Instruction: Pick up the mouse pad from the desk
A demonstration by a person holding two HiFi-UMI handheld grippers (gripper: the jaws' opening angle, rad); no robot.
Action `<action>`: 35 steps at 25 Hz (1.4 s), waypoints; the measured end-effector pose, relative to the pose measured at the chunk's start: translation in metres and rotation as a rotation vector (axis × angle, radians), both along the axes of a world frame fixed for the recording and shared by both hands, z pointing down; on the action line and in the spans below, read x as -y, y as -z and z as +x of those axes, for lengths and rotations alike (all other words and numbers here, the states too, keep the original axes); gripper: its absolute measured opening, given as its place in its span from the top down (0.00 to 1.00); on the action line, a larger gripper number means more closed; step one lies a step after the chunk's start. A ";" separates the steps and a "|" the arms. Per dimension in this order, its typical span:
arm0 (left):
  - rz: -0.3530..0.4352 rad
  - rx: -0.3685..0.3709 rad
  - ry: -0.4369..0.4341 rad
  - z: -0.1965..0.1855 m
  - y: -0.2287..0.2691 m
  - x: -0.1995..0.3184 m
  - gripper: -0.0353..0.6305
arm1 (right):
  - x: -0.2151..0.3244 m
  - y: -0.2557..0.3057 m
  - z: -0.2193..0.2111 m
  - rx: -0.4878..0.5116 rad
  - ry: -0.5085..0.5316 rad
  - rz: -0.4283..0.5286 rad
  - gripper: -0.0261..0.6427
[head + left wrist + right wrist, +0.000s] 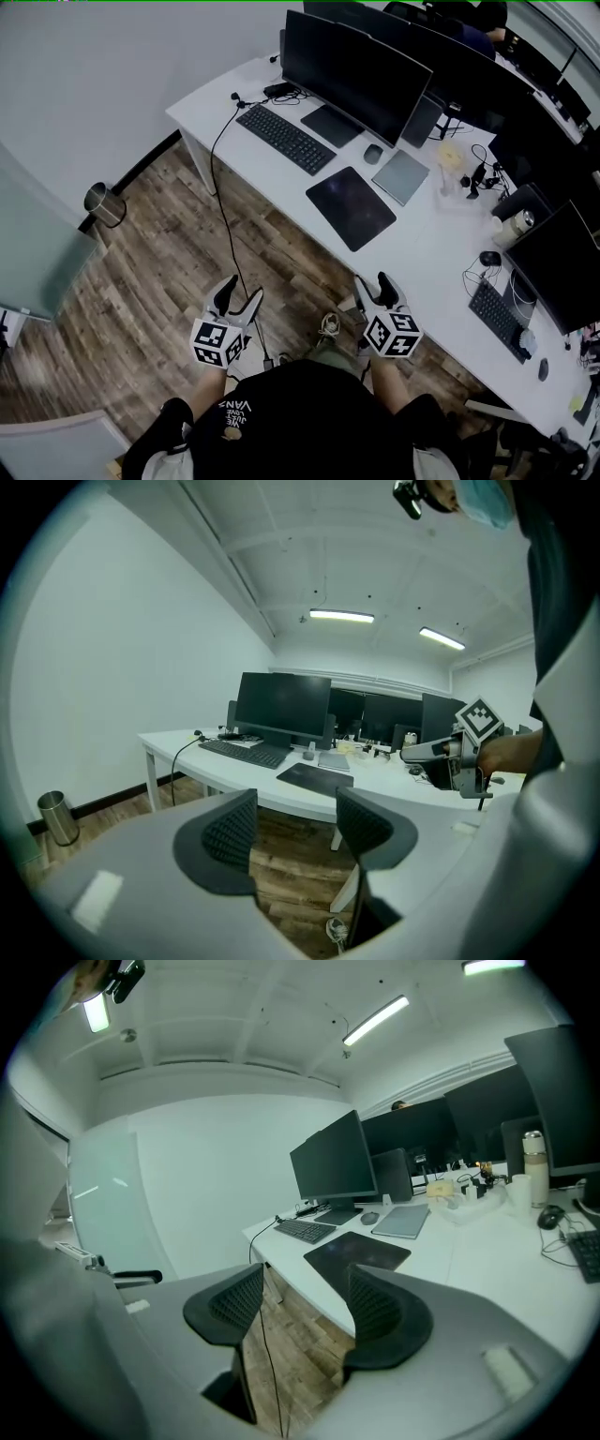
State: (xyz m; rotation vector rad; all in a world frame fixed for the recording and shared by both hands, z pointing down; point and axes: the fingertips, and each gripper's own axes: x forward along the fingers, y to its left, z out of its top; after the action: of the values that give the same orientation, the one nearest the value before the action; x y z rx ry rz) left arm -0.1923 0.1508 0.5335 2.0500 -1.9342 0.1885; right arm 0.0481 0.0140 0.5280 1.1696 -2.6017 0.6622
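Note:
A dark mouse pad lies flat near the front edge of the white desk; it also shows in the left gripper view as the mouse pad and in the right gripper view as the mouse pad. My left gripper hangs over the wooden floor, well short of the desk, jaws open and empty. My right gripper is also open and empty, just before the desk's front edge and below the pad. From the left gripper's camera the right gripper shows at the right.
On the desk stand a keyboard, a monitor, a mouse and a grey tablet. A black cable drops from the desk to the floor. A metal bin stands by the wall. More monitors and clutter fill the desk's right.

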 end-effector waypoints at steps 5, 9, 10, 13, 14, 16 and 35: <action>0.002 0.005 -0.015 0.007 0.004 0.055 0.59 | 0.053 0.002 0.007 -0.005 -0.016 0.009 0.56; 0.001 0.007 -0.037 0.018 0.005 0.103 0.59 | 0.095 -0.003 0.017 -0.005 -0.031 -0.004 0.56; -0.001 0.007 -0.042 0.022 0.005 0.113 0.59 | 0.105 -0.004 0.020 -0.005 -0.034 -0.005 0.56; -0.004 0.005 -0.053 0.033 0.003 0.144 0.59 | 0.134 -0.005 0.029 -0.008 -0.043 -0.006 0.56; -0.005 0.003 -0.056 0.036 0.002 0.153 0.59 | 0.143 -0.006 0.033 -0.009 -0.046 -0.007 0.56; -0.008 0.000 -0.056 0.041 -0.001 0.170 0.59 | 0.160 -0.008 0.039 -0.015 -0.050 -0.011 0.56; -0.075 -0.029 -0.165 0.043 -0.028 0.283 0.59 | 0.235 -0.047 0.059 -0.088 -0.149 -0.097 0.56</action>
State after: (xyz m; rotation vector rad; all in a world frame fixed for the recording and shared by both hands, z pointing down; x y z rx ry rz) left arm -0.1497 -0.1324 0.5612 2.1507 -1.7148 0.2632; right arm 0.1073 -0.2205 0.5751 1.3395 -2.3996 0.7399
